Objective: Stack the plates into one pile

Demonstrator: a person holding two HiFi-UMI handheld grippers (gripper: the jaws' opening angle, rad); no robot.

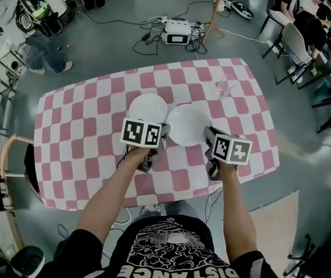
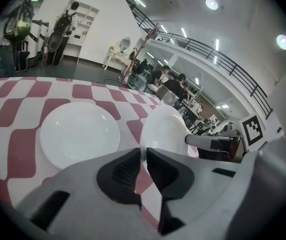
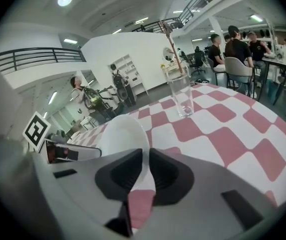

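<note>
Pinching tilted plate (image 1: 188, 124) at opposite rims, left tool (image 1: 165, 135), right tool (image 1: 207, 134), second plate (image 1: 148, 108) flat alongside

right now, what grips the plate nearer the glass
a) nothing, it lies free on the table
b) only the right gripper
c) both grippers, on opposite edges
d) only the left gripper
c: the left gripper and the right gripper each have their jaws closed on the rim of the same plate, one on each side, while the other plate lies flat on the table.
</note>
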